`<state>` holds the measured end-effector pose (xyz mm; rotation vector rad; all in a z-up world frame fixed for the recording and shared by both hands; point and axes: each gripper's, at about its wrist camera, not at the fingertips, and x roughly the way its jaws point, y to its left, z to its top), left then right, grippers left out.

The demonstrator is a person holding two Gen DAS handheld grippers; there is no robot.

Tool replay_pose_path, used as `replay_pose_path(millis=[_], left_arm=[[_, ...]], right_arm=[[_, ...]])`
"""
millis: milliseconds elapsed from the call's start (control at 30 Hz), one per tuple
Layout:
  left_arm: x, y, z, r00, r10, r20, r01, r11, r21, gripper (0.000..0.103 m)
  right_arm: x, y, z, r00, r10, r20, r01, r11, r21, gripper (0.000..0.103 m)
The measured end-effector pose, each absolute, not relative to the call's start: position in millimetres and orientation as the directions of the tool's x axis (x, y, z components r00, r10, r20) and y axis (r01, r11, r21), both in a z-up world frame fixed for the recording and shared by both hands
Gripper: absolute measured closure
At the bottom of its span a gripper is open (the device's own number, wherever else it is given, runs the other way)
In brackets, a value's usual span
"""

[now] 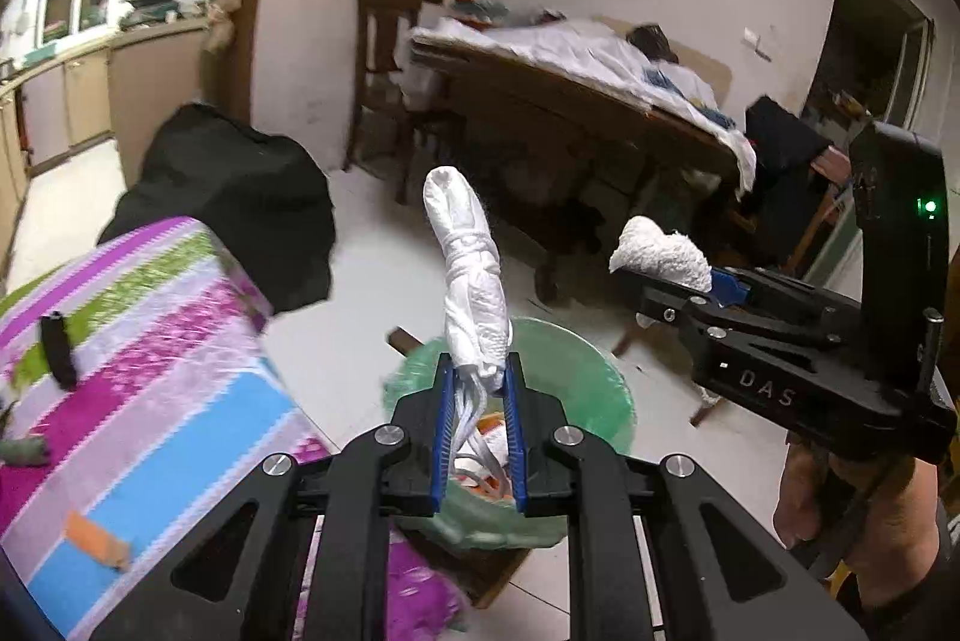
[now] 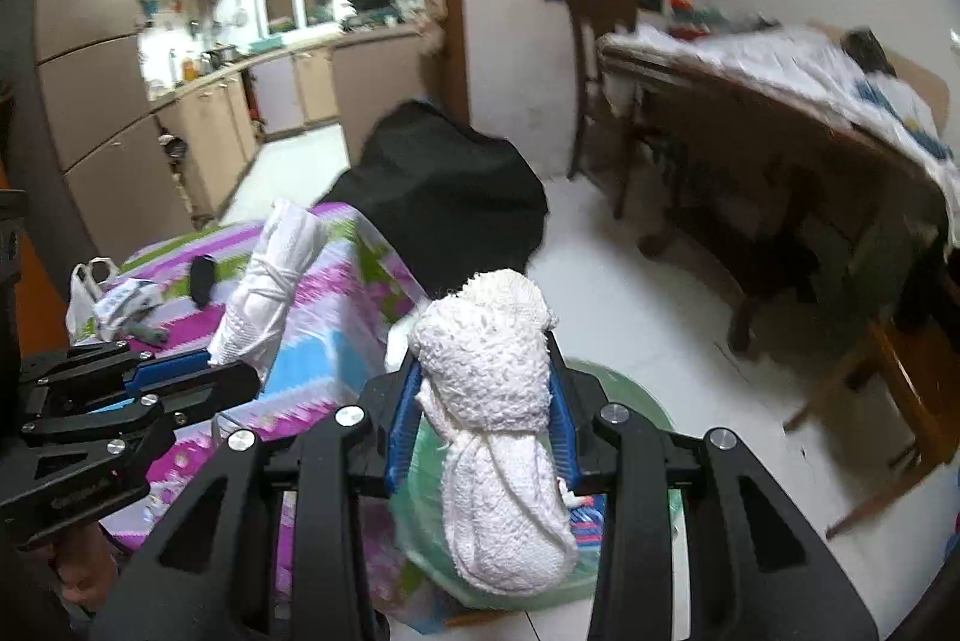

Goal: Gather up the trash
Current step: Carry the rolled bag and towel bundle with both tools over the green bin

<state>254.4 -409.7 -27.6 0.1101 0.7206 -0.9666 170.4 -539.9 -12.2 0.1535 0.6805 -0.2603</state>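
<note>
My left gripper [image 1: 478,371] is shut on a white tied cloth roll [image 1: 471,275] and holds it upright above a bin lined with a green bag [image 1: 576,377]. My right gripper [image 2: 487,371] is shut on a white knitted rag bundle [image 2: 498,401], also over the green-lined bin [image 2: 636,395]. In the left wrist view the right gripper [image 1: 636,275] sits to the right with the rag [image 1: 660,251] in it. In the right wrist view the left gripper [image 2: 240,365] sits to the left with the cloth roll [image 2: 270,281].
A table with a striped pink, green and blue cloth [image 1: 150,389] stands left of the bin, with a black item [image 1: 57,347], a white plastic bag [image 2: 90,293] and a black cloth heap [image 1: 234,197]. A wooden table [image 1: 570,101] and chairs stand at the right.
</note>
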Motion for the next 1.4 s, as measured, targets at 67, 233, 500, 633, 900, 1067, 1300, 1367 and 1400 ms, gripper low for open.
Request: replay_pose_path(millis=[67,233,500,633,900,1067,1300,1367,1400], left_arm=[[258,-425,-36,0.33,-0.708,-0.625,0.788,0.571,-0.23,0.087],[273,-464,-66,0.261,-0.679,-0.686,0.794,0.555,-0.248,0.087],[298,-499,-114,0.218,-0.623,-0.751,0.778,0.576,-0.251,0.087],[305,-505,-135,0.208,-0.603,-0.77,0.772,0.585,-0.249,0.087],[313,-521,-156,0.202,-0.583,-0.787,0.772,0.589,-0.238,0.087],[311,-526,-156,0.208,-0.58,-0.787,0.775,0.589,-0.229,0.087],[313,-528,-155,0.213,-0.575,-0.79,0.771,0.595,-0.225,0.087],[314,-528,-156,0.212,-0.573,-0.791,0.769,0.598,-0.227,0.087],[314,-527,-155,0.213,-0.573,-0.792,0.768,0.599,-0.226,0.087]], right_arm=[[172,-551,-21,0.724,-0.188,-0.664,0.304,0.951,0.062,0.068],[177,-579,-45,0.673,-0.168,-0.721,0.332,0.939,0.091,0.068],[187,-607,-74,0.614,-0.131,-0.778,0.361,0.924,0.129,0.068],[191,-615,-89,0.593,-0.122,-0.796,0.372,0.918,0.136,0.068],[195,-628,-110,0.569,-0.108,-0.815,0.379,0.914,0.143,0.068],[198,-633,-114,0.566,-0.108,-0.818,0.38,0.914,0.142,0.068],[198,-635,-116,0.565,-0.112,-0.817,0.382,0.914,0.138,0.068],[198,-635,-116,0.565,-0.111,-0.818,0.382,0.914,0.14,0.068],[198,-635,-116,0.565,-0.111,-0.818,0.382,0.914,0.14,0.068]])
